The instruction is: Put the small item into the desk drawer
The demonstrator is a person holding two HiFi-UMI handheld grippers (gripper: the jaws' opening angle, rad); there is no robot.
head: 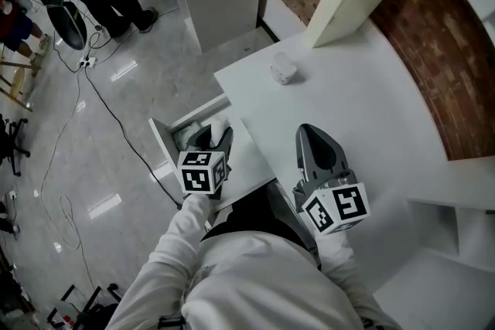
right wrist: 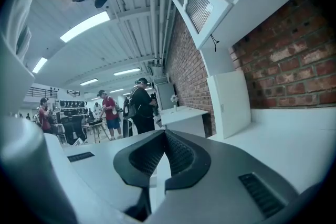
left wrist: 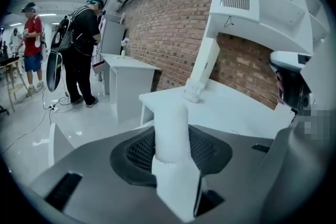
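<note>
The left gripper point(head: 214, 137) is clamped on a small white cylindrical item point(left wrist: 171, 132), which stands upright between its dark ribbed pads. It hangs over the open drawer point(head: 162, 140) that juts from the left side of the white desk point(head: 371, 108). The right gripper point(head: 308, 132) hovers above the desk's near edge, its jaws pressed together with nothing between them. A small pale object point(head: 283, 71) sits near the desk's far edge, well apart from both grippers.
</note>
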